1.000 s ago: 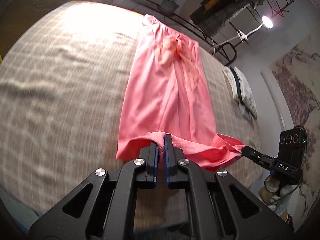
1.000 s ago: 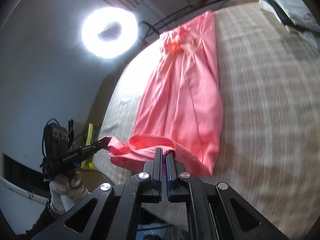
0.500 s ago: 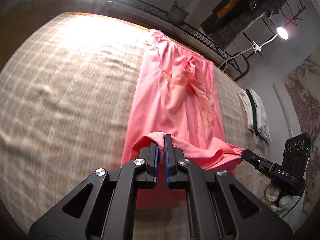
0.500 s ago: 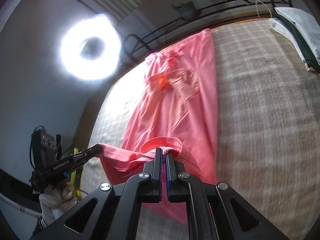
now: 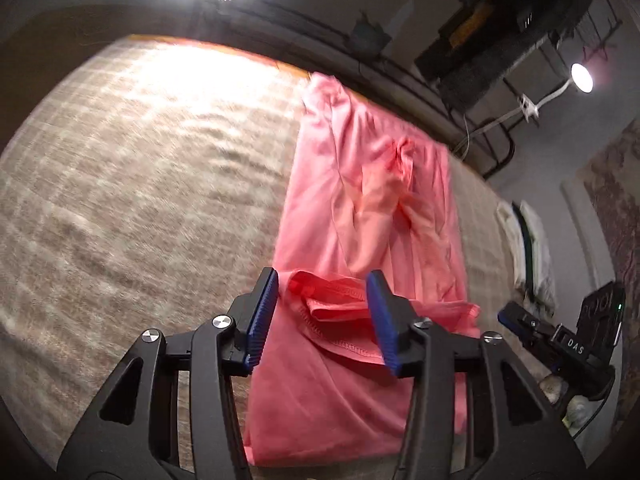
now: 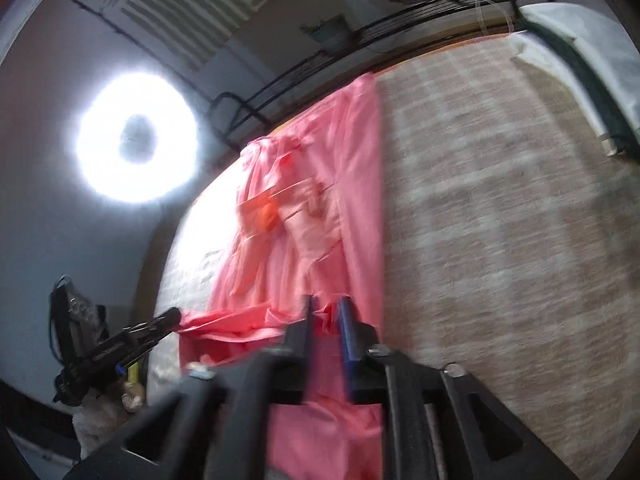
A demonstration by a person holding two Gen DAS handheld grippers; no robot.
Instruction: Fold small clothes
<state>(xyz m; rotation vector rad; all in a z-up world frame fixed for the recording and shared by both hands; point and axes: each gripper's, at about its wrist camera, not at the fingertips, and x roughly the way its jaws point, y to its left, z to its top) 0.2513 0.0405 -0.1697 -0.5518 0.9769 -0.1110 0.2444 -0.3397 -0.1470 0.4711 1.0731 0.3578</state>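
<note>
A long pink garment lies lengthwise on the beige checked surface, its near hem folded forward over itself. My left gripper is open, its blue pads either side of the loose folded hem. My right gripper is blurred and its jaws stand slightly apart around the pink hem. The garment runs away toward the far edge. The right gripper also shows in the left wrist view, just clear of the cloth's corner. The left gripper shows in the right wrist view at the cloth's left corner.
A stack of folded white and dark clothes lies at the right edge of the surface, also in the right wrist view. A bright ring light and a black metal rack stand behind the far edge.
Both grippers carried the near hem forward over the garment. The left gripper has opened and let go of the hem; the right gripper's jaws have parted.
</note>
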